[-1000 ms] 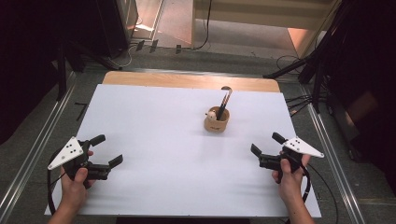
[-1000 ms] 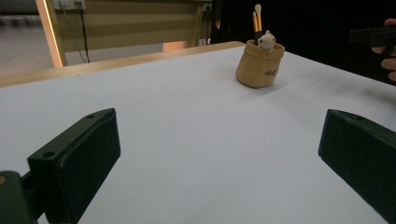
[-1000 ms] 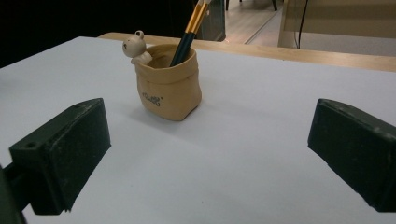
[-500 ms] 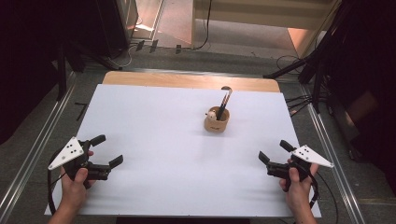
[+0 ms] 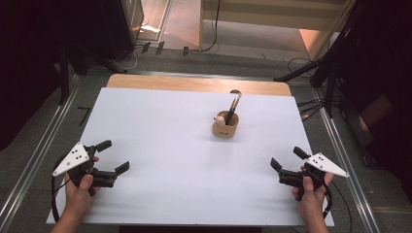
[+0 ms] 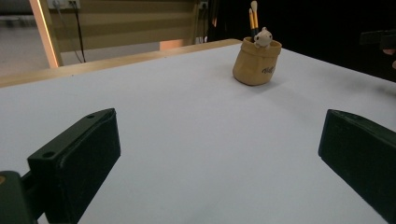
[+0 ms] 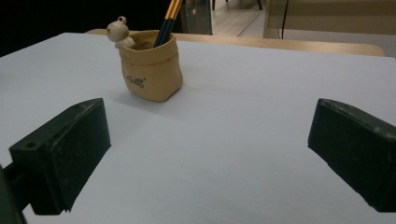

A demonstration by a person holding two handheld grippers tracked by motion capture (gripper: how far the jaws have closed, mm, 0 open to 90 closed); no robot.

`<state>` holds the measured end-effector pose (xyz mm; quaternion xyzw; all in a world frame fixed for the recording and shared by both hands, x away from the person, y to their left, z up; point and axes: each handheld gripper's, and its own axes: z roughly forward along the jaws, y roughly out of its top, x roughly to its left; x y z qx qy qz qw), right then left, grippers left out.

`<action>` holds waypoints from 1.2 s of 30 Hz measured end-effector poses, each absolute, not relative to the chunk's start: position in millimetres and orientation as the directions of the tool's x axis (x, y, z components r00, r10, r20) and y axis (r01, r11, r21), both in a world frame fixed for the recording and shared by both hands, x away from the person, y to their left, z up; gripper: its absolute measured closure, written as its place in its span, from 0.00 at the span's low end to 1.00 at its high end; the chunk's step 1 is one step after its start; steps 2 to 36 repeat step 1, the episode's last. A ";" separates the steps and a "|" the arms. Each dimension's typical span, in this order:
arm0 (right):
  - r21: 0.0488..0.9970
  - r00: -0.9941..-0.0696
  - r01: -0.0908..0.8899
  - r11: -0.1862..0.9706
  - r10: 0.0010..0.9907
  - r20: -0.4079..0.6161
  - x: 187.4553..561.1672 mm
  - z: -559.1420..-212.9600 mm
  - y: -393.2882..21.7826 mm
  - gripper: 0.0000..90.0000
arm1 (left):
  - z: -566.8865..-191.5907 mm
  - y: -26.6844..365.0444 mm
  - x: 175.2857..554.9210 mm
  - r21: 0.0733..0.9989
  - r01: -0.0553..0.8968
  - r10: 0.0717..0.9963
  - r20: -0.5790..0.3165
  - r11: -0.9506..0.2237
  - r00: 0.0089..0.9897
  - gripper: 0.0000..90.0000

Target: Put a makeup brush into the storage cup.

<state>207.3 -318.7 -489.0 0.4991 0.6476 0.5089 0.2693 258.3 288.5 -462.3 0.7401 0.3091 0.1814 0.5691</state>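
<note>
Tan and sack-shaped, the pot [image 5: 226, 129] stood toward the far right of the white table [image 5: 160, 145], its brushes [image 7: 166, 21] cut off above in the right gripper view. Since a second earlier the right gripper [image 5: 287, 165] had drawn back nearer the person. The left gripper [image 5: 112, 156] and it both gaped wide, holding nothing.

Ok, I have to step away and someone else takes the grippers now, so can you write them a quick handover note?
Left hand-held gripper: open, holding nothing, near the left front of the white table.
Right hand-held gripper: open, holding nothing, near the right front.
The tan holder stands upright right of table centre, toward the back, with brushes and a small bear figure at its rim.
Done: nothing grasped.
Left: judging by the setup, probably reaching for the holder or its brushes.
</note>
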 end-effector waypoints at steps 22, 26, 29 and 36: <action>0.928 -0.356 0.373 -0.018 0.920 0.161 207.4 -488.9 -319.2 0.00 | -462.5 288.0 258.8 0.955 0.252 0.664 -0.086 -0.159 0.743 0.00; 0.928 -0.356 0.373 -0.018 0.920 0.161 207.4 -488.9 -319.2 0.00 | -462.5 288.0 258.8 0.955 0.252 0.664 -0.086 -0.159 0.743 0.00; 0.928 -0.356 0.373 -0.018 0.920 0.161 207.4 -488.9 -319.2 0.00 | -462.5 288.0 258.8 0.955 0.252 0.664 -0.086 -0.159 0.743 0.00; 0.928 -0.356 0.373 -0.018 0.920 0.161 207.4 -488.9 -319.2 0.00 | -462.5 288.0 258.8 0.955 0.252 0.664 -0.086 -0.159 0.743 0.00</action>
